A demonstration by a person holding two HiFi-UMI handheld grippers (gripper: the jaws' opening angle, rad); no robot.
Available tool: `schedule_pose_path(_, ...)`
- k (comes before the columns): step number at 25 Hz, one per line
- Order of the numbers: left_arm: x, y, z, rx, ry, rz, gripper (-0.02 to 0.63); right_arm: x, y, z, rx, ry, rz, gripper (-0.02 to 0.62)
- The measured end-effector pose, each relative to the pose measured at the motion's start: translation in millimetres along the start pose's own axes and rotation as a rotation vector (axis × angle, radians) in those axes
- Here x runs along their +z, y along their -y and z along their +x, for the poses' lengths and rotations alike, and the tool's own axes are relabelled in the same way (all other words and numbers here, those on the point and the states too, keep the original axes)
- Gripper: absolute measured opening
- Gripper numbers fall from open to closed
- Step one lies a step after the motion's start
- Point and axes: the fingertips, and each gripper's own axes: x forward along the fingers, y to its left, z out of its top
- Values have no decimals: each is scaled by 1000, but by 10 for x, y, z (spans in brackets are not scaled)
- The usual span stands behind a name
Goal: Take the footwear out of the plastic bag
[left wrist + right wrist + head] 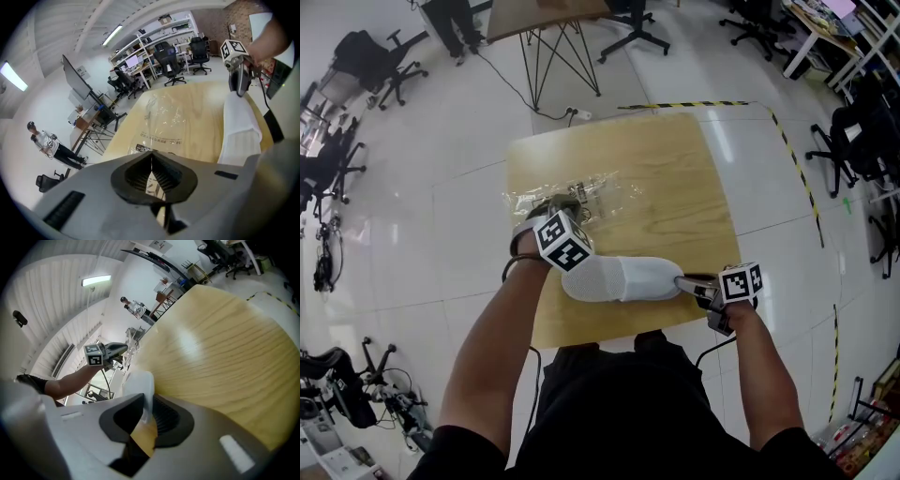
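While the right hand-held gripper [146,414] pinches the white slipper [619,278], the left hand-held gripper [151,174] beside it squeezes the plastic bag [164,122].

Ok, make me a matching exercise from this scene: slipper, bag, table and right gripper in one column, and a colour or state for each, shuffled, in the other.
Things:
1. slipper
2. bag
3. table
4. right gripper

Colour or state:
A. light wood
B. shut on one end of the slipper
C. clear and crinkled
D. white, lying outside the bag

Pairs: 1-D, 2-C, 3-A, 4-B.
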Motion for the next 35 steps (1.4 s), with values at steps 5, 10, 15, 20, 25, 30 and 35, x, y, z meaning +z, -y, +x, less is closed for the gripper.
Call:
schedule_pose_path(5,510,481,261,-84,32,76,9,-10,-35,76,9,-2,-5,64)
schedule_pose_path(10,522,667,490,-139,-7,109,9,-19,-42,119,15,10,-4,66)
schedule_pose_path(15,514,696,528,-183,43,43,71,-44,20,145,-29,24,-11,133)
schedule_pose_path(20,497,647,282,-203,140,-25,98,25,81,-33,-140,101,7,259)
schedule_pose_path(25,234,472,-236,-208,267,-211,42,139,-7,-410,-242,371,99,267)
schedule_pose_path(30,-218,607,-985,-288,406,-496,8,-36,-739,-608,-48,751,168,2)
schedule_pose_path(35,-723,989,-1529,-326,357,-559,8,-525,-1449,-286,7,684,54,2)
